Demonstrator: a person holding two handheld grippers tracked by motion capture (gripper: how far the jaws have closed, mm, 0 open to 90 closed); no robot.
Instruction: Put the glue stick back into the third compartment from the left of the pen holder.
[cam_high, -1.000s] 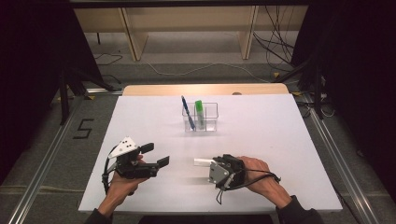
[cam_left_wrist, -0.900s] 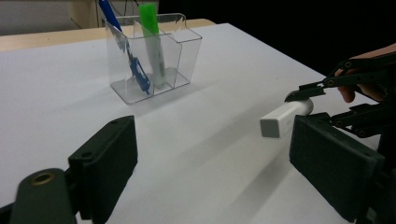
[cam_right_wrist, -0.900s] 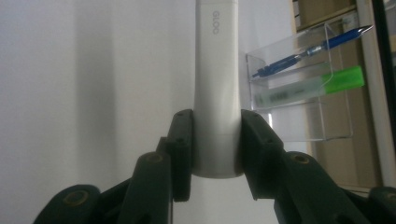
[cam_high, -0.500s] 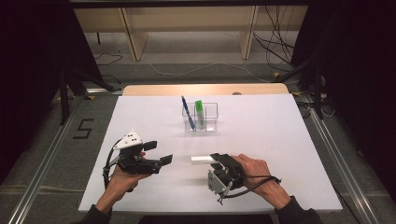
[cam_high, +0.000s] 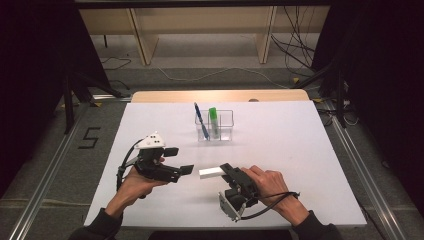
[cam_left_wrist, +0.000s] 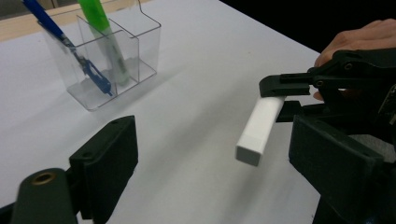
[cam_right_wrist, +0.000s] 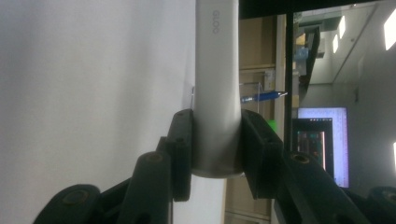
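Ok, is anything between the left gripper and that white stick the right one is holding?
Nothing visible. The white stick is clamped in the right gripper, its free end pointing at the open left gripper. Between them is just bare table. The clear holder with the pens stands farther back, off that line.

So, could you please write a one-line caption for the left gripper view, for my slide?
Open left gripper faces a white rectangular stick held by the right gripper, near a clear plastic organizer.
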